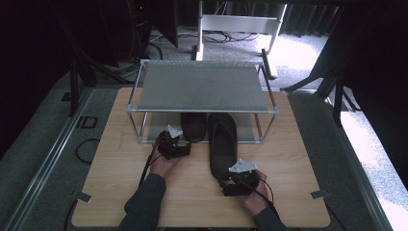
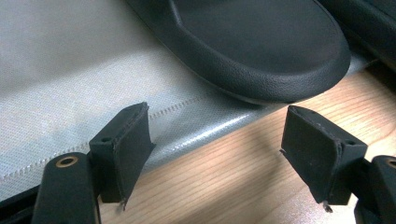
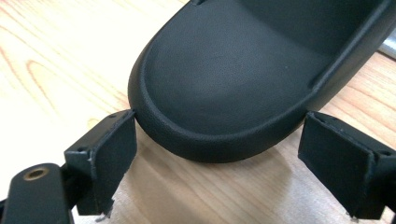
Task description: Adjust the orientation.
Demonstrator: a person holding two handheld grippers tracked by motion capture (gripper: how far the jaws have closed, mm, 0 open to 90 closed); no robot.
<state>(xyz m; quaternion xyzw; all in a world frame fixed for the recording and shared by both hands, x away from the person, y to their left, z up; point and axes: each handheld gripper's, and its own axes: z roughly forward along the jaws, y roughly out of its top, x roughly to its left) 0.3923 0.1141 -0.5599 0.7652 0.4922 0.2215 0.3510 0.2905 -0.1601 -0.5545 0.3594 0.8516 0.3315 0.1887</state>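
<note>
Slippers: left tongs (image 2: 215, 154) gaping at rack slipper (image 2: 261, 46) | right tongs (image 3: 219, 163) gaping, straddling table slipper (image 3: 233, 79) heel

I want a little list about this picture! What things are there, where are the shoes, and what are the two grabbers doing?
table: wooden top
rack: metal, two shelves, at the table's far side
left slipper: black, on the rack's lower shelf, heel near the shelf's front edge
right slipper: black, toe under the rack, heel out on the table
left gripper: open, just in front of the left slipper's heel, not touching
right gripper: open, jaws either side of the right slipper's heel, not closed on it
</note>
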